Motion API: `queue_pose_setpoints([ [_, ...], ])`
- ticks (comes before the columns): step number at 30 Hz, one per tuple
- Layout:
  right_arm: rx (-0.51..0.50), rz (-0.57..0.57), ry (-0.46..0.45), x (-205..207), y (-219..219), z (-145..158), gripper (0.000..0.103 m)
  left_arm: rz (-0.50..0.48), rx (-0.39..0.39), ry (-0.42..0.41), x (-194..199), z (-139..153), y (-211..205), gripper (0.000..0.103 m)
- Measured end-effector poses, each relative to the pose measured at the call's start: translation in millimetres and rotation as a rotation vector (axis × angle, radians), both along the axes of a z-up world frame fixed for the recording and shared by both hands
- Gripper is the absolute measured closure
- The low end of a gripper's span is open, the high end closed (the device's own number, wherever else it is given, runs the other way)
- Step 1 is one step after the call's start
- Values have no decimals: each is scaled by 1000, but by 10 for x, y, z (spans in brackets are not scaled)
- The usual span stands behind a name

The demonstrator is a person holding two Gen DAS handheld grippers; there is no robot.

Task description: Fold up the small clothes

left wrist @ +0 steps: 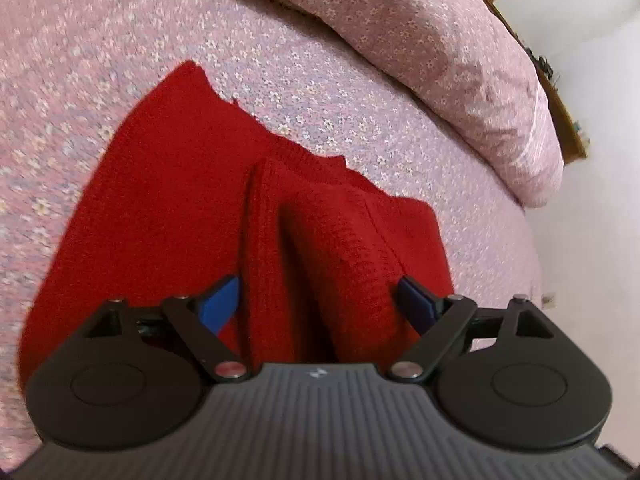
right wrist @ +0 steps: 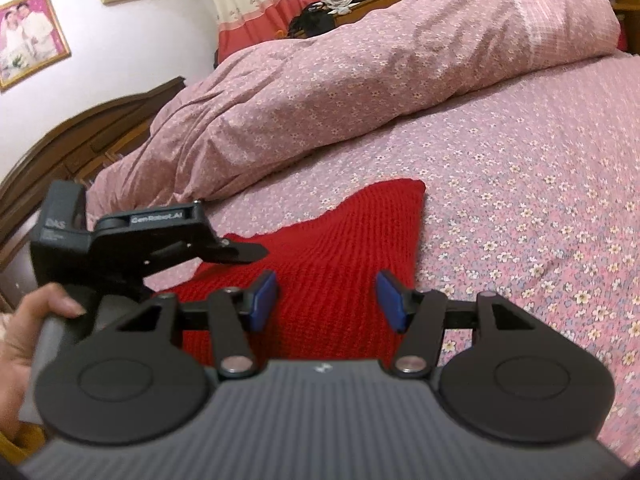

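Pink floral sheeting covers the bed (right wrist: 520,168), with a bunched duvet (right wrist: 320,92) in the same print pushed back toward the headboard, presumably to leave a flat working area. On that cleared stretch lies the red knit garment (right wrist: 320,280), partly spread, one corner pointing toward the duvet; in the left wrist view a raised ridge of cloth runs up its middle, so the fold looks begun rather than finished. Left tool (left wrist: 318,304) stands wide, its blue pads either side of that ridge without clearly gripping it. Right tool (right wrist: 326,300) is also spread wide over the near edge of the knit, holding nothing. Both seem poised to pinch the cloth.
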State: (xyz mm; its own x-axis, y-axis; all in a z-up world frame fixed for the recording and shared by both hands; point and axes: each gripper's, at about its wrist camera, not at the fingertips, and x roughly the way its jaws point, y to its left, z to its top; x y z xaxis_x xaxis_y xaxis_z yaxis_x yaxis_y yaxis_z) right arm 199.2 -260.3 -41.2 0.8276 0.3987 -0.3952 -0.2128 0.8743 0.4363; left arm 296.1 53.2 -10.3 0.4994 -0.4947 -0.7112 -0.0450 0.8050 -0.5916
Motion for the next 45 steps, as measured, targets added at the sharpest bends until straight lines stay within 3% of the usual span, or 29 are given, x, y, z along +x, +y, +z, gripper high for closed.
queue_pose_setpoints([
  [2, 5, -2, -2, -14, -16, 4, 45, -11, 4, -12, 21, -7, -44, 25],
  [4, 17, -3, -12, -32, -69, 35, 44, -31, 18, -23, 10, 11, -98, 54],
  [7, 91, -55, -16, -54, -262, 61, 44, -59, 16, -36, 4, 30, -120, 65],
  [11, 101, -101, 96, 40, -329, -72, 44, -97, -7, -88, -34, 211, -67, 72],
  [15, 220, -49, 85, -6, -201, 13, 44, -108, -81, -154, -70, 551, 121, 73],
  [18, 120, -7, -8, -66, 159, 214, 44, -105, -54, -217, -85, 830, 305, 74],
  [20, 81, 49, -46, -71, 436, 319, 44, -85, -20, -212, -60, 895, 451, 74],
  [23, -28, 103, -82, -38, 837, 377, 44, -52, 51, -171, -12, 817, 709, 74],
  [26, -68, 177, -42, 39, 1110, 279, 44, 5, 161, -186, -33, 670, 1028, 76],
  [28, -181, 167, -69, 26, 1328, 197, 44, 30, 197, -156, -37, 538, 1217, 76],
  [31, -298, 164, -118, 9, 1510, 119, 44, 6, 204, -124, -104, 386, 1317, 75],
  [35, -337, 166, -135, -26, 1530, 125, 44, -79, 242, -201, -272, 463, 1179, 75],
  [39, -342, 175, -134, -15, 1505, 169, 44, -123, 202, -204, -299, 569, 975, 72],
  [41, -337, 179, -135, -49, 1472, 213, 44, -130, 196, -186, -292, 564, 865, 53],
  [43, -324, 174, -137, -96, 1437, 266, 44, -84, 229, -178, -275, 521, 775, 10],
  [45, -309, 170, -136, -111, 1382, 313, 44, -32, 276, -199, -262, 510, 701, 4],
])
